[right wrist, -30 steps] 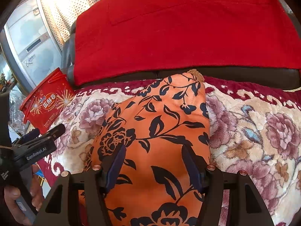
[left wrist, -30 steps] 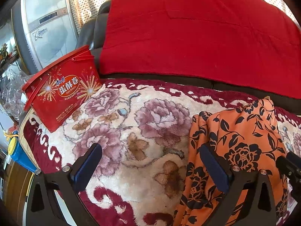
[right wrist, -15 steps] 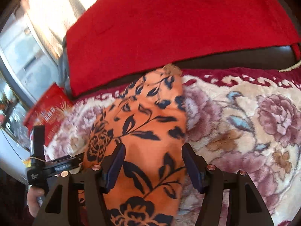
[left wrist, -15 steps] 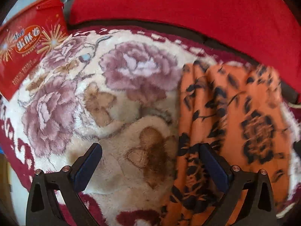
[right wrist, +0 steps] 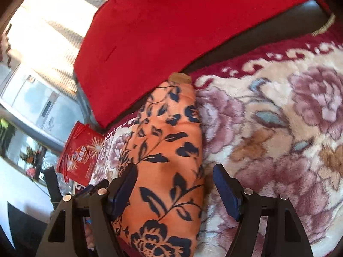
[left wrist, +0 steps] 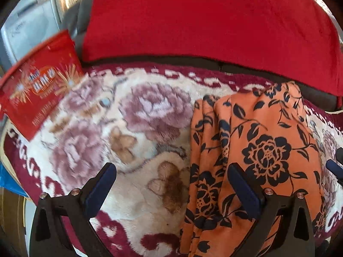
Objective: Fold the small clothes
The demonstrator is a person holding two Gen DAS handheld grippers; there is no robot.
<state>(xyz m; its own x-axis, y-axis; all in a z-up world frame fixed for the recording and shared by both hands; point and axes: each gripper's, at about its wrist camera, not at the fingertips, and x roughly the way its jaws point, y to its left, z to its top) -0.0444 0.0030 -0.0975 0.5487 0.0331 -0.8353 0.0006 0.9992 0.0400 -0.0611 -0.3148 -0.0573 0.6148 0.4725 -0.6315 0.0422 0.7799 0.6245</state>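
Changed since a second ago: the right wrist view has rolled hard, so the sofa back now slants across it, and the right gripper [right wrist: 173,188] has slid toward the garment's right edge with its jaws a bit wider.

Garment: the orange floral garment [left wrist: 257,150] lies as a long narrow strip on the floral blanket [left wrist: 133,128], sitting at about 3 o'clock in the left wrist view. Looks already folded lengthwise, edges stacked on its left side, probably so it can be halved next.

Right gripper: jaws are opening, roughly three-quarters spread. Cloth sits between them but the pads aren't pressing on it; the right pad hangs over bare blanket.

Left gripper: the left gripper [left wrist: 171,184] is wide open, nothing pinched. Its right finger [left wrist: 244,188] hovers over the garment's left side, the other over blanket, so it seems lined up for that left edge.

Other stuff: red snack tub [left wrist: 40,83] at 10 o'clock, red throw [left wrist: 203,21] on the sofa back at 12.
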